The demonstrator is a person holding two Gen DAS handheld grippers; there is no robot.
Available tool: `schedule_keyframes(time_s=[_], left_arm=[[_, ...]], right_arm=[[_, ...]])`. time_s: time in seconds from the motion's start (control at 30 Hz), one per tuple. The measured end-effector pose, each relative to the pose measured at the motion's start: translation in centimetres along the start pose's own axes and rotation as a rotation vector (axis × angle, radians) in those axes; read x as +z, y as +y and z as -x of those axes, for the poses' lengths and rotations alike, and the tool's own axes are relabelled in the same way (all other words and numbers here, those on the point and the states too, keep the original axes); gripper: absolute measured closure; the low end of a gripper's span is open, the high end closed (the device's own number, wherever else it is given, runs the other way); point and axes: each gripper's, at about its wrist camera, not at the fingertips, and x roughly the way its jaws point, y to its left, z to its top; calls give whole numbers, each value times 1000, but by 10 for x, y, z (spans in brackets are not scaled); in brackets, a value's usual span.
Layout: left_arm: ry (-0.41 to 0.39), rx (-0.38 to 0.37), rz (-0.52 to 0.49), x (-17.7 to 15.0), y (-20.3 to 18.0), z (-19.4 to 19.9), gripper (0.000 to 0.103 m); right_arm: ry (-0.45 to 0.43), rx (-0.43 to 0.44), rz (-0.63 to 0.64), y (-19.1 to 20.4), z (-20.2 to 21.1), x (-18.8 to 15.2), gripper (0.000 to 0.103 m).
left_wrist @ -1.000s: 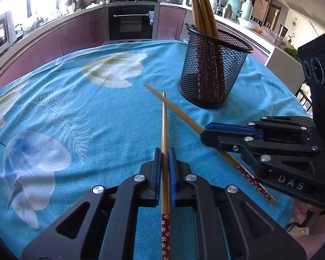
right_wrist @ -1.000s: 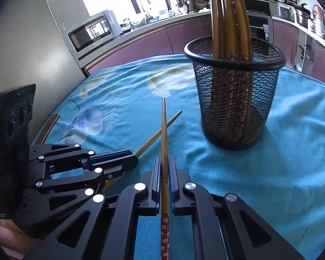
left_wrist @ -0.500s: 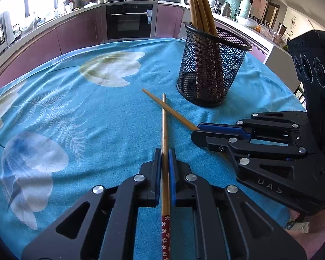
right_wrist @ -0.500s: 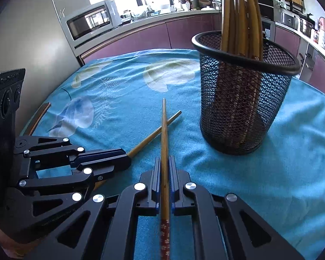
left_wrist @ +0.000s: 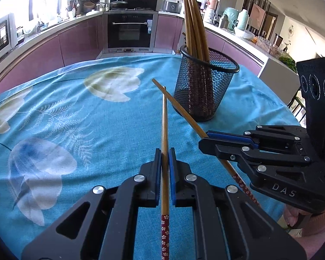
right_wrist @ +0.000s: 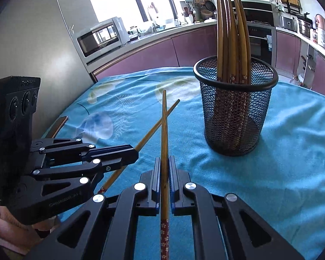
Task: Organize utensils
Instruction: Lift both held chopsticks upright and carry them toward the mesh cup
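Mesh holder [right_wrist: 235, 108] ahead-right of the right hand-held gripper [right_wrist: 164, 173] sat farther off than a second before; both lifted clear of the desk [left_wrist: 65, 119]. Left hand-held gripper [left_wrist: 164, 166] stayed clamped on one chopstick [left_wrist: 164, 130], right on the other chopstick [right_wrist: 164, 130], tips crossing; drop-in looked next.

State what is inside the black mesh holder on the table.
The mesh holder contains several wooden chopsticks standing upright, flower-patterned ends down. Its bottom is hidden behind the mesh and chopsticks, so anything else inside cannot be seen.
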Motion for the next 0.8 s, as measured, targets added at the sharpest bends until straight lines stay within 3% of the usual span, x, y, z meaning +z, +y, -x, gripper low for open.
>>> schedule_keyframes(time_s=[0.8], left_arm=[[-89, -53, 22, 8, -3, 40, 95]], right_arm=[[-115, 30, -16, 4, 34, 9, 97]])
